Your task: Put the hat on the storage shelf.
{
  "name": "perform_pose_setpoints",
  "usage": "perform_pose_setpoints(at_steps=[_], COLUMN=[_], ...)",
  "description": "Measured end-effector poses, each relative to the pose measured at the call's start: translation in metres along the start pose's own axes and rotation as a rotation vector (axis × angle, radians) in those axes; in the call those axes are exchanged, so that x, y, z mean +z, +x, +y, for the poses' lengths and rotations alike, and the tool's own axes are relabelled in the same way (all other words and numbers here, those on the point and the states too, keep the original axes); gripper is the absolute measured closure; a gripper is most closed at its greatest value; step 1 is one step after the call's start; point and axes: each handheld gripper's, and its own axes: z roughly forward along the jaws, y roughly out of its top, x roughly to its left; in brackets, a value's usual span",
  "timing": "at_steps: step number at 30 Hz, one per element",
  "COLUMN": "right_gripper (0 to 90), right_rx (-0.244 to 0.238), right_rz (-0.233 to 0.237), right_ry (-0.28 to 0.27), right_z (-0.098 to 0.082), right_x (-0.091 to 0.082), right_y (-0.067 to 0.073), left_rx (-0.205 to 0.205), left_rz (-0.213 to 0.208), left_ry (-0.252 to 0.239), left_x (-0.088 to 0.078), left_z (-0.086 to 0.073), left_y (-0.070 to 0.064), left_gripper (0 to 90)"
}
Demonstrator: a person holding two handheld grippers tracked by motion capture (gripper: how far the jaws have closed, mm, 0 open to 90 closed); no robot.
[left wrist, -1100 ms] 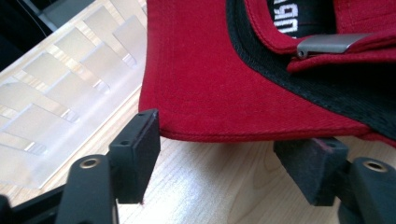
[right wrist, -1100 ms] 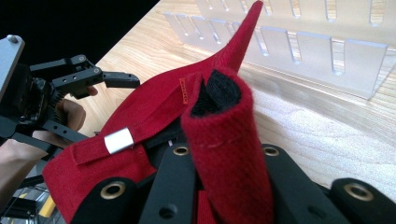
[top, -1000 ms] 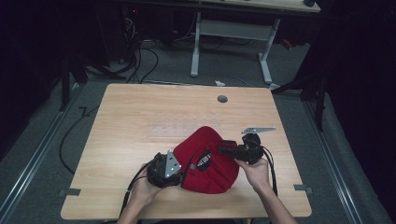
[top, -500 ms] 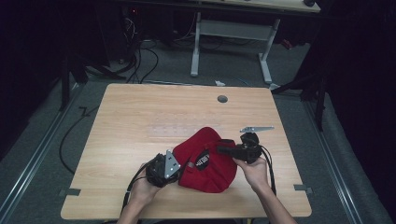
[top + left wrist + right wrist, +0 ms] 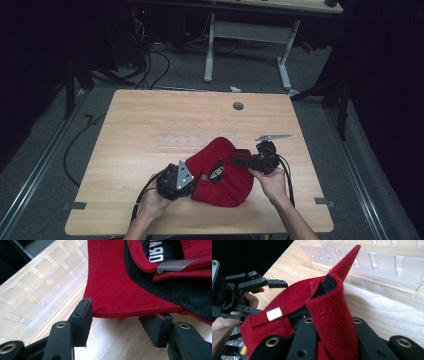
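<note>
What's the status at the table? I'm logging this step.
Right claw shut on red fabric cap. Left claw open, jaws just moving, cap's brim edge between them, unpinched. Clear plastic strip lies beside the cap.

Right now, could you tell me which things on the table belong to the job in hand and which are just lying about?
In use:
red cap
right gripper, shut on its fabric
left gripper, open at its edge

Lying about:
grey metal bracket
clear plastic strip
</note>
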Motion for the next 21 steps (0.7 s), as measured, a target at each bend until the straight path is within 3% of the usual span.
perform_pose_setpoints(at_steps=[3,6,8,11,21], right_gripper=[84.3,84.4,84.3,83.9,79.4], right_rx=[0.000,-0.007,-0.025,-0.011,-0.033], right_rz=[0.018,0.055,0.034,0.048,0.072], right_ry=[0.009,0.023,0.032,0.031,-0.020], right_z=[0.001,0.001,0.001,0.001,0.001], right_x=[0.001,0.007,0.012,0.010,0.003], right_y=[-0.001,0.003,0.007,0.003,0.004], left_rx=[0.022,0.014,0.011,0.002,0.003], left_rz=[-0.016,-0.031,-0.026,-0.027,-0.090], left_ry=[0.005,-0.029,-0.033,-0.039,-0.034], left_x=[0.001,0.003,0.004,0.002,-0.009], left_z=[0.001,0.004,0.004,0.006,0.014], left_y=[-0.003,-0.007,-0.007,-0.006,-0.007], left_gripper=[35.9,43.5,47.4,53.9,69.5])
